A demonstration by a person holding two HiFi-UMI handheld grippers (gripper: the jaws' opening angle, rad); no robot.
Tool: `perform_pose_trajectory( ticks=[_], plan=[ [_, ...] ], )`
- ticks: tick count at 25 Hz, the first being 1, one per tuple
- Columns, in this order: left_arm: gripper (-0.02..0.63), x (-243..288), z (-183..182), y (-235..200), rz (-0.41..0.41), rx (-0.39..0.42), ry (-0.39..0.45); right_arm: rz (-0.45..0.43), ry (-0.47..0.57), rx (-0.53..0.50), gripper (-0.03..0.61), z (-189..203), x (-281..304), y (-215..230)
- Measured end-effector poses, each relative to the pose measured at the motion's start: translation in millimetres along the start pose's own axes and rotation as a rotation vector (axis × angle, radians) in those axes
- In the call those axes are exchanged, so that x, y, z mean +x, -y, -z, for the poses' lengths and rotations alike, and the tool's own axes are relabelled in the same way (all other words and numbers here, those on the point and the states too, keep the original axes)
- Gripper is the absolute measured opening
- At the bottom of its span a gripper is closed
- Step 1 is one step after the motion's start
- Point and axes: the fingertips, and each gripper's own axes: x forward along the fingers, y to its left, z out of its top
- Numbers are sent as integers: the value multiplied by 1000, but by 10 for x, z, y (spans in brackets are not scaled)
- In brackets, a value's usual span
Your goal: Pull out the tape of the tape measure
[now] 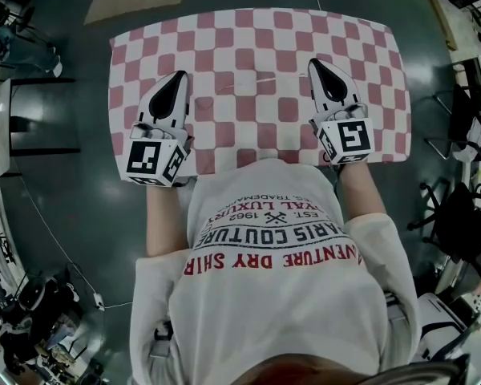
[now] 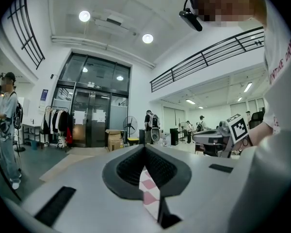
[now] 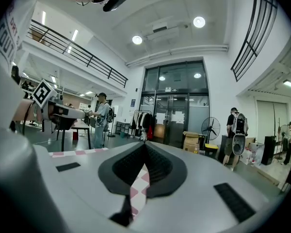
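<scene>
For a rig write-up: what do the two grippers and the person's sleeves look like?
The left gripper and right gripper are pale grey shells tapering to a point, each with a black teardrop inset. At the rear, the left cube and right cube bear black-and-white square markers. The white shirt has red and dark lettering; its sleeves leave the forearms uncovered.

Head view downward, gripper views level

We're looking at what seems to be the tape measure (image 1: pixel 257 79), small and pale, lying flat mid-counter (image 1: pixel 224 38) on the checks, too faint for detail.
</scene>
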Motion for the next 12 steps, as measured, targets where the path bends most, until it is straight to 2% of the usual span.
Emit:
perform_pose_trajectory(
  ticks=[12],
  plan=[
    [17, 23, 31, -46, -31, -22, -9, -6, -3, 10, 26, 62, 27, -1]
  ],
)
